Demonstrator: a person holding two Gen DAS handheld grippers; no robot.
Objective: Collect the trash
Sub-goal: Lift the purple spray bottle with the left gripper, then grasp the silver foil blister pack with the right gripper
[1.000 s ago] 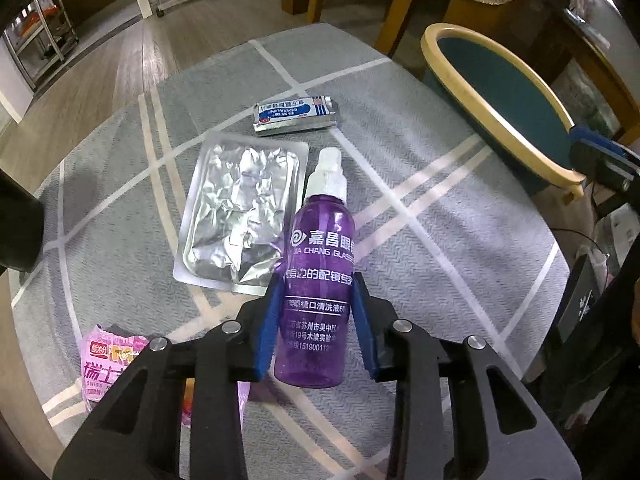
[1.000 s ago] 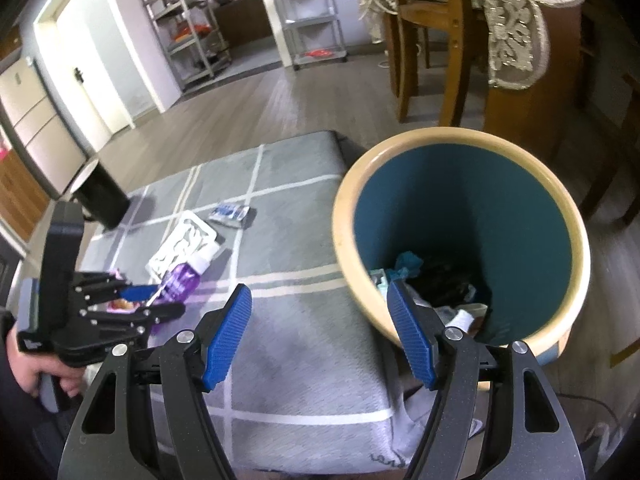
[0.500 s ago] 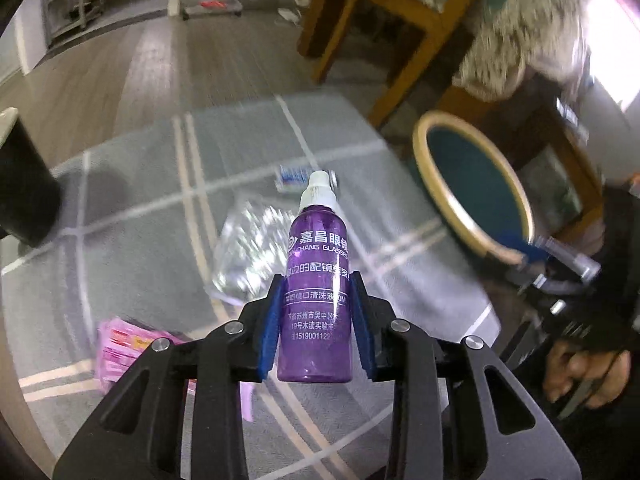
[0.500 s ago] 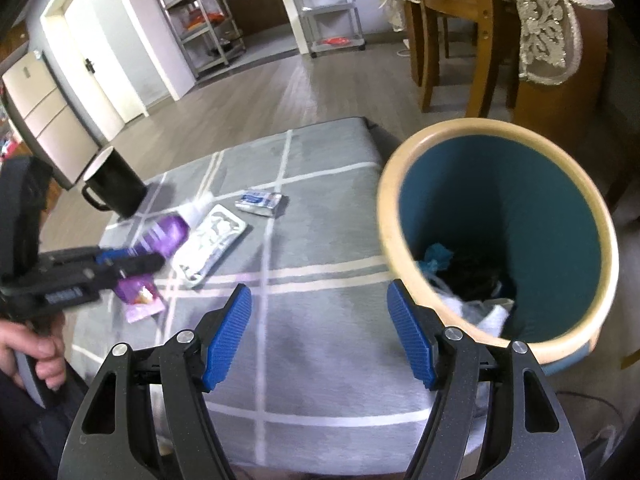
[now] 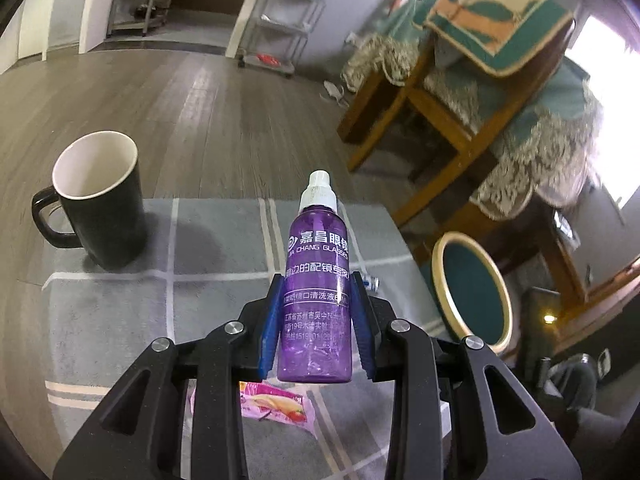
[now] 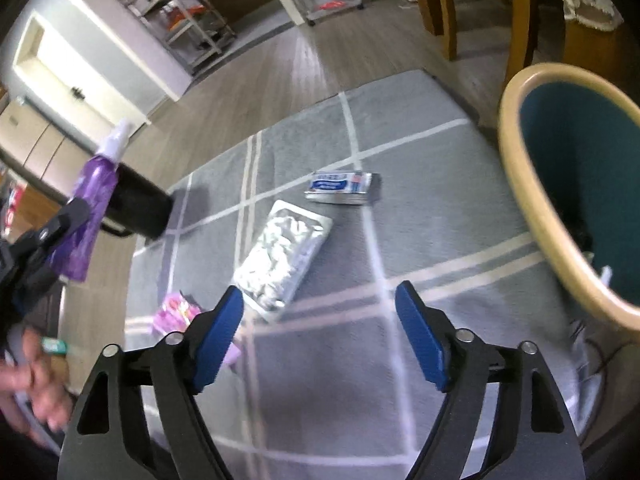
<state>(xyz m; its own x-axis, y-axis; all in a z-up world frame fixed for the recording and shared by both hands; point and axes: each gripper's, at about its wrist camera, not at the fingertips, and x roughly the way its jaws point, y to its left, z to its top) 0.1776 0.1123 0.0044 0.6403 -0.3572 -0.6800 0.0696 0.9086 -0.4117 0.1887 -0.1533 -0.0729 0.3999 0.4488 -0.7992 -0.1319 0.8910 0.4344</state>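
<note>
Two grippers: the left gripper [image 5: 316, 332] clamps a purple spray bottle [image 5: 318, 300]; the right gripper [image 6: 320, 344], just opening wider, holds nothing above the grey cloth [image 6: 420, 216].

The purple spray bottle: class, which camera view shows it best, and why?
The left wrist view. The purple spray bottle fills the centre, label readable, clamped in the left gripper. The right wrist view shows it small and blurred at the left edge.

A grey-clothed bench [image 6: 400, 360] carries a foil tray [image 6: 280, 256], small box [image 6: 340, 188], pink wrapper [image 6: 176, 312] and black mug [image 5: 100, 208], all ahead of the right hand-held gripper [image 6: 320, 340].
</note>
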